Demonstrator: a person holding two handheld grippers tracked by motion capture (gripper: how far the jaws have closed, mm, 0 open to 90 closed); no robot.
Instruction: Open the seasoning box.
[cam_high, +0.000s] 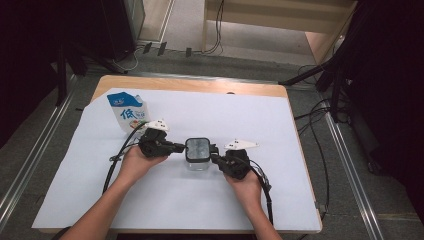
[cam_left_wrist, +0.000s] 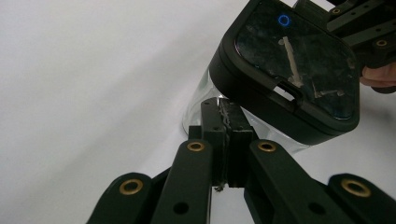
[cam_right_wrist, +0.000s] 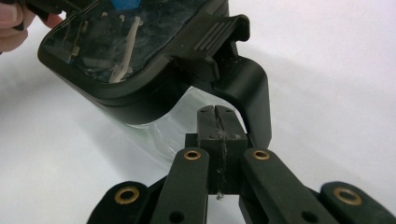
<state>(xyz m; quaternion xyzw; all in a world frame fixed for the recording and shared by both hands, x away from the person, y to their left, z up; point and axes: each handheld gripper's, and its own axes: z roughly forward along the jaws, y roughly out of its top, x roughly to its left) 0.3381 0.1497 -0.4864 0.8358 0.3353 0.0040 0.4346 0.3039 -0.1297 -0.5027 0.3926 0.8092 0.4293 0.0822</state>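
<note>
Nearest me, both hands sit low on the white sheet (cam_high: 165, 200). My left gripper (cam_high: 176, 147) and right gripper (cam_high: 216, 158) point inward, jaws pressed fully together, holding nothing. Between them stands the clear container (cam_high: 198, 154) with its black lid (cam_left_wrist: 294, 70), each tip at a side wall. Both are equally near. Farther left stands a milk carton (cam_high: 129, 113), well apart.

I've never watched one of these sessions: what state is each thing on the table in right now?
Clear container: upright on the white sheet, black lid on.
Black lid: closed, sitting flat on top.
Left tongs: shut, tips against the container's side.
Right tongs: shut, tips beside the lid's handle.
Milk carton: standing, untouched, far left.
</note>
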